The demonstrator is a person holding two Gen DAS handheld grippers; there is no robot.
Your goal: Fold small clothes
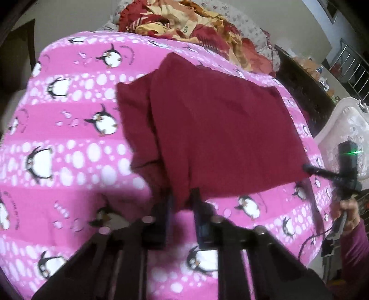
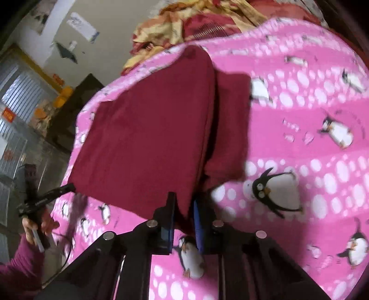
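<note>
Bedding comes first: a pink penguin-print sheet [image 1: 57, 143] covers the bed, and on it lies the dark red garment [image 1: 214, 129], partly folded, one layer lapped over a narrower strip along its side. A crumpled red and yellow floral blanket [image 1: 184, 20] is heaped at the far end of the bed, with a white carved bed end [image 1: 346, 129] beside the sheet's edge.

Left gripper [image 1: 182, 198] reaches in low from the near side, its fingers [image 1: 196, 200] closed on the garment's near edge, lifting that corner off the sheet. Right gripper [image 2: 183, 203] holds the opposite near corner the same way, fingers [image 2: 171, 207] pinched on the cloth. In each view the other gripper shows at the garment's far corner, held in a hand [image 2: 39, 228] in a magenta sleeve [image 2: 20, 265].
</note>
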